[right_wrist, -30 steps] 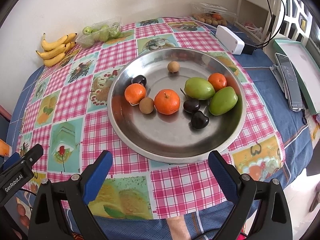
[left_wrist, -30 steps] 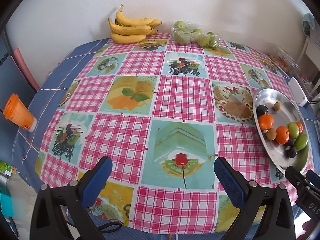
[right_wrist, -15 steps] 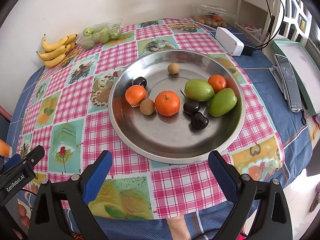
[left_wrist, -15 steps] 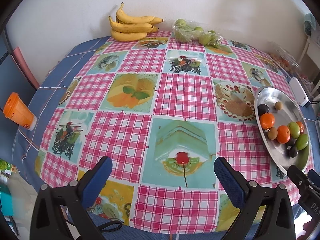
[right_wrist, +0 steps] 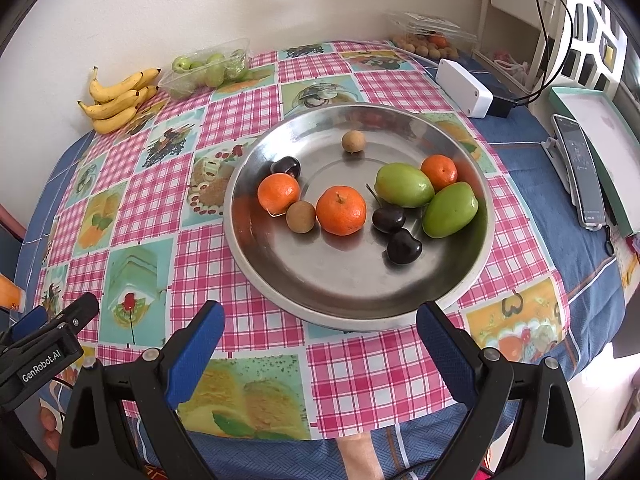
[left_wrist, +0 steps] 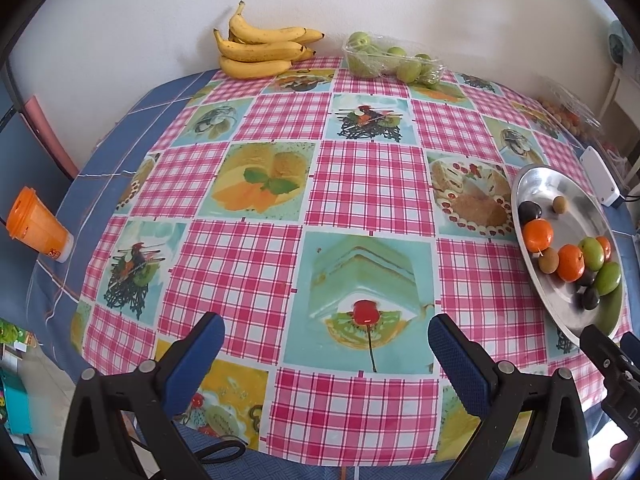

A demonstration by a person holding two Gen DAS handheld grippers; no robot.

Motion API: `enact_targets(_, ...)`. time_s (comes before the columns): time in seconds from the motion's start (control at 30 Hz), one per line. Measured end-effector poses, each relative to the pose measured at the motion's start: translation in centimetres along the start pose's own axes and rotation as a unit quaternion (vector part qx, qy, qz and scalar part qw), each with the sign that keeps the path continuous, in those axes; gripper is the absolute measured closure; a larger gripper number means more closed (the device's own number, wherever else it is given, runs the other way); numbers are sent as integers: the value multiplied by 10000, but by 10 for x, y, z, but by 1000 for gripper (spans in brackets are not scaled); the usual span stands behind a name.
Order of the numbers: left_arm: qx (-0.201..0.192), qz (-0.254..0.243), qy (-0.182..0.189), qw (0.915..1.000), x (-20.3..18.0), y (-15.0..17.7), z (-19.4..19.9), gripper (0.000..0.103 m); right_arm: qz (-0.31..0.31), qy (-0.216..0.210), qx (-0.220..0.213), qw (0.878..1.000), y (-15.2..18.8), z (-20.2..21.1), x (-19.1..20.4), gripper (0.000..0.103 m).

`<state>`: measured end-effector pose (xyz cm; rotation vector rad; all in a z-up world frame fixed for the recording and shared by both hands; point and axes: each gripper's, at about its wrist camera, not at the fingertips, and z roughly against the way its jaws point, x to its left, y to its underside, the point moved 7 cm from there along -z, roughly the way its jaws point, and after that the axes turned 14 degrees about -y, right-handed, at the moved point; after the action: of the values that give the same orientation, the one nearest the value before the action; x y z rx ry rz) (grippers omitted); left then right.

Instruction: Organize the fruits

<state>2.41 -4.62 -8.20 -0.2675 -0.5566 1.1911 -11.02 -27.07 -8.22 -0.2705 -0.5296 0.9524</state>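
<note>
Right wrist view is showing the table (right_wrist: 248, 120) carrying a steel plate (right_wrist: 340, 304) of mixed fruits (right_wrist: 341, 210), unsorted, with bananas (right_wrist: 116, 100) well apart by the wall. Both the right gripper (right_wrist: 318, 354) and left gripper (left_wrist: 326, 354) are hovering wide and empty near the table's front edge. Checked cloth left of the plate is lying open; which step is in hand is staying unsettled.

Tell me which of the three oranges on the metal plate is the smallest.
The orange at the plate's far right, tucked behind the two green fruits; it's visibly smaller than the others.
</note>
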Motion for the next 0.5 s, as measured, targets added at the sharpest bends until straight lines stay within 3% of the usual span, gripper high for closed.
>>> enact_targets(0.5,-1,-81,-27,10000,-2,1,0,0,114,-32,-71,9999,-2,3,6,6)
